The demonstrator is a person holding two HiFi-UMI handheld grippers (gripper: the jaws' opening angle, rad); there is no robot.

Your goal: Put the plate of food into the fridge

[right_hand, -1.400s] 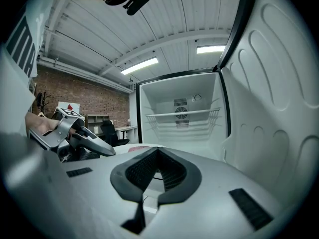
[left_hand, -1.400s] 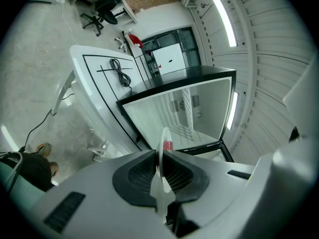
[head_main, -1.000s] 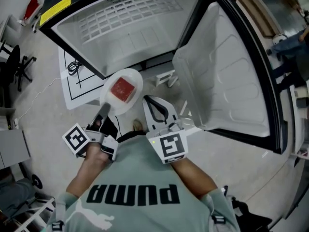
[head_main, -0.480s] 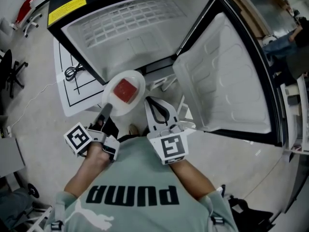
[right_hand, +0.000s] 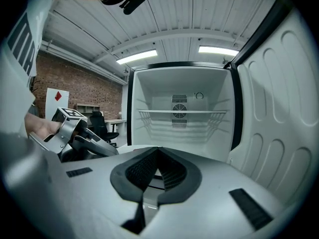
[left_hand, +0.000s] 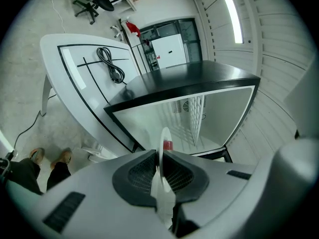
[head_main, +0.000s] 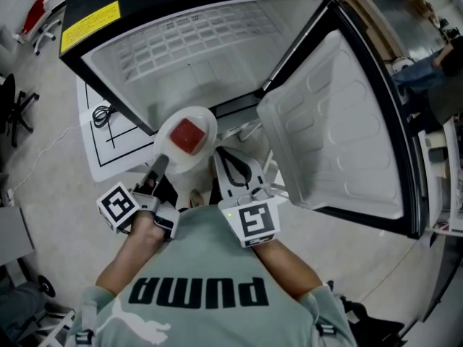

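Note:
A white plate [head_main: 187, 137] carries a red square of food [head_main: 188, 134]. My left gripper [head_main: 160, 162] is shut on its near rim and holds it just in front of the open fridge [head_main: 195, 42]. In the left gripper view the plate [left_hand: 163, 148] stands edge-on between the dark pads [left_hand: 142, 171], with the red food [left_hand: 168, 145] beyond them. To the right of the plate my right gripper [head_main: 228, 153] is shut and holds nothing. It points into the fridge [right_hand: 180, 133], where a wire shelf [right_hand: 179, 113] shows. The left gripper [right_hand: 75, 128] appears at that view's left.
The fridge door [head_main: 340, 121] stands open to the right, close to my right gripper. Left of the fridge is a white table [head_main: 98, 147] with black lines and a coiled cable [left_hand: 110, 66]. An office chair [head_main: 14, 110] stands at the far left.
Both grippers and the plate have edged slightly closer to the fridge's open front. The grip on the plate is unchanged.

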